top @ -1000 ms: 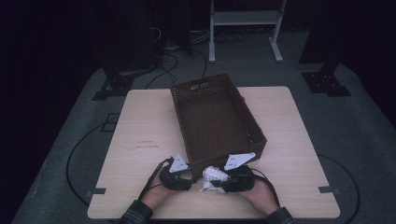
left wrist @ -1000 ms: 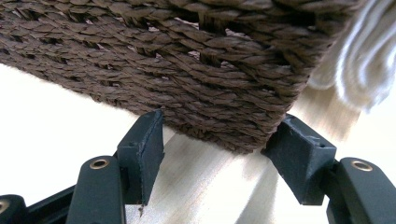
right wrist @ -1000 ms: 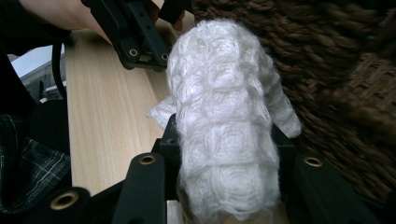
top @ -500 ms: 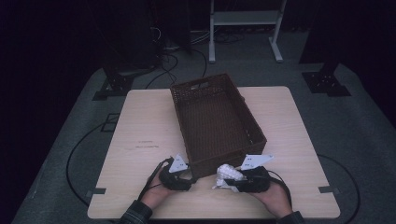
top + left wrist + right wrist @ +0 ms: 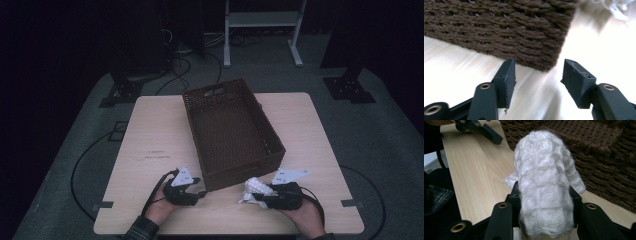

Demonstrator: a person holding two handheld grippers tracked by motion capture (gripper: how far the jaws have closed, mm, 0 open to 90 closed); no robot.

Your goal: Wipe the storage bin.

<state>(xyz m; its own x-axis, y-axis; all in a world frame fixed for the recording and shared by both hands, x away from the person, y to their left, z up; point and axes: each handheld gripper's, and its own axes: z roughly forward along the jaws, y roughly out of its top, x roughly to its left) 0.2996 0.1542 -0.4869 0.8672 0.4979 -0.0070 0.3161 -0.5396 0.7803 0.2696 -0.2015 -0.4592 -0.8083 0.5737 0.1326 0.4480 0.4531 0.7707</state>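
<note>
Here the white knitted cloth bundle (image 5: pixel 256 189) sits clamped in the right gripper (image 5: pixel 262 196), just beside the near wall of the dark brown woven basket (image 5: pixel 274 144).

High view: the bundle lies beyond the jaws, toward the basket; the left gripper (image 5: pixel 200 194) waits apart on the pale wooden table (image 5: pixel 150 135).
Left gripper view: its jaws, just closing partway, stand apart on nothing, facing the basket corner (image 5: pixel 506 30).
Right gripper view: the soft, bobbled cloth (image 5: pixel 544 185) runs lengthwise along the jaws pressing it.

You have one dark brown woven rectangular basket (image 5: pixel 232 132), one fluffy white knitted cloth (image 5: pixel 544 187) and one pale wooden table (image 5: pixel 150 130) — plus two black two-jaw grippers, left (image 5: pixel 200 194) and right (image 5: pixel 250 197).
</note>
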